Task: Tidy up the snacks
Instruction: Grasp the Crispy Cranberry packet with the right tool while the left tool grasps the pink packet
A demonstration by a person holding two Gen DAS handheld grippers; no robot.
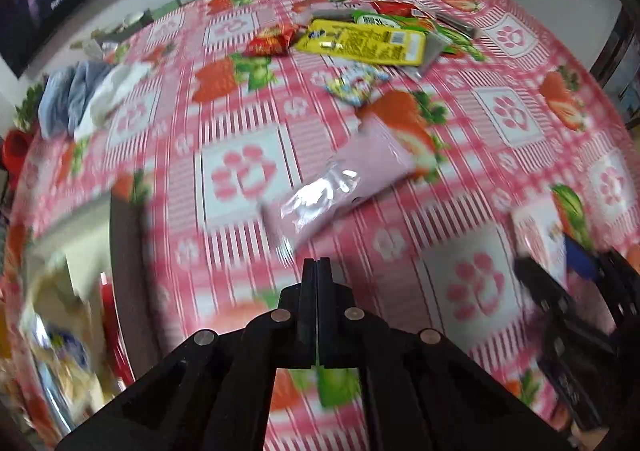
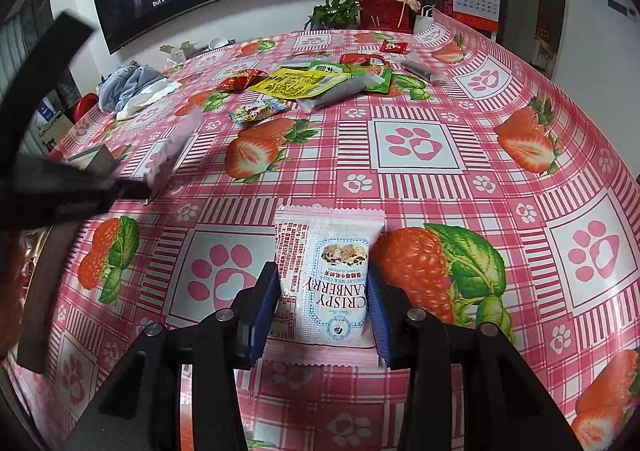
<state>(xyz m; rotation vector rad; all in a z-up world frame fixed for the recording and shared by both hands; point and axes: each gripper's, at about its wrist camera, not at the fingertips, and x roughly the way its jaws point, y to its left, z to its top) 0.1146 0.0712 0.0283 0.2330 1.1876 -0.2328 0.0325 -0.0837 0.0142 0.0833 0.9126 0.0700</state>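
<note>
Left gripper (image 1: 318,263): fingers pressing together, gripping nothing.
Pink plastic snack packet with a clear end (image 1: 344,187): lying just ahead of its tips on the pink strawberry-print tablecloth (image 1: 500,111).
Right gripper (image 2: 324,291): clamping a pink-and-white cranberry nougat packet (image 2: 328,283) between blue pads.
Yellow foil pouch (image 2: 298,83): sitting far ahead among other wrappers.

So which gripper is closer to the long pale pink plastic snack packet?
Left. The left gripper, jaws shut and empty, sits right at the end of the long pale pink plastic snack packet. The right gripper is further off, clamped on a white cranberry nougat packet.
</note>
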